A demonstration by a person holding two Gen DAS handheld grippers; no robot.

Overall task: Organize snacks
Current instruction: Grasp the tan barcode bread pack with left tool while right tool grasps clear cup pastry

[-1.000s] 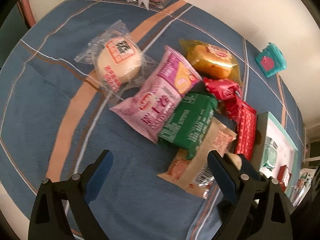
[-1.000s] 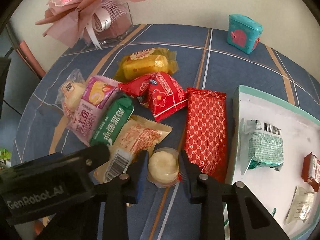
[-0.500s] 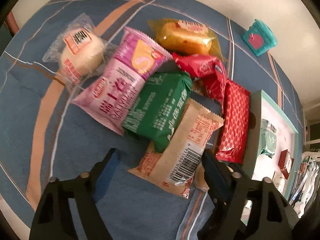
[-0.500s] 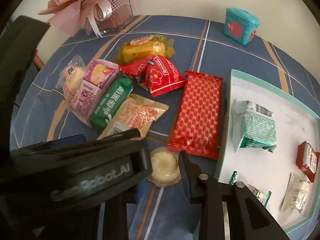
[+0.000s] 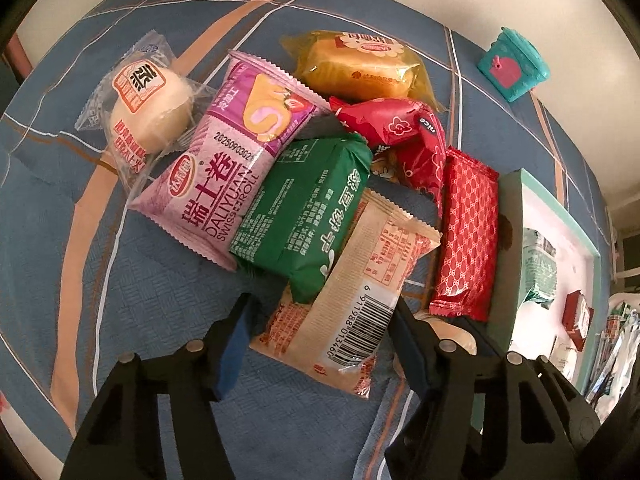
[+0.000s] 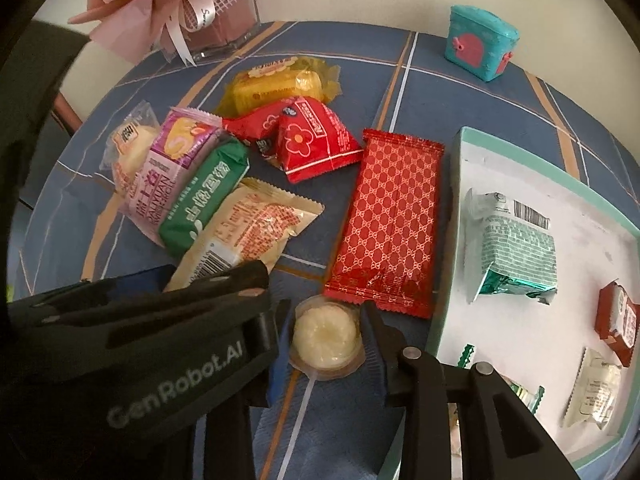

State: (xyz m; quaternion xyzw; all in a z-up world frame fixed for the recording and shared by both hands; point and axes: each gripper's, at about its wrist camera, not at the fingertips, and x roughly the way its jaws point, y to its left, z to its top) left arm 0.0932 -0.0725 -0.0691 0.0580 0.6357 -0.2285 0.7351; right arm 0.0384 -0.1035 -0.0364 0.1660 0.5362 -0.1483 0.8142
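Observation:
A beige packet with a barcode (image 5: 340,300) lies at the near end of a snack pile on the blue tablecloth. My left gripper (image 5: 322,320) points down over it. Its jaws are closing with the packet's barcode end between them, and a thin gap still shows at the left pad (image 5: 234,344). My right gripper (image 6: 326,336) is shut on a small clear jelly cup (image 6: 326,338) that rests on the cloth beside the tray (image 6: 456,200). The left gripper's black body (image 6: 160,340) hides most of the right gripper's left finger.
The pile holds a green packet (image 5: 304,208), a pink Swiss roll (image 5: 224,176), a bun, a yellow cake and red packets (image 5: 468,232). Several small snacks lie in the white, teal-rimmed tray. A teal box (image 6: 480,44) and a bouquet (image 6: 192,12) stand at the back.
The left gripper has slid across to the beige packet, dropped closer, and its jaws have narrowed around it. Its body now fills the lower left of the right wrist view. The right gripper holds still.

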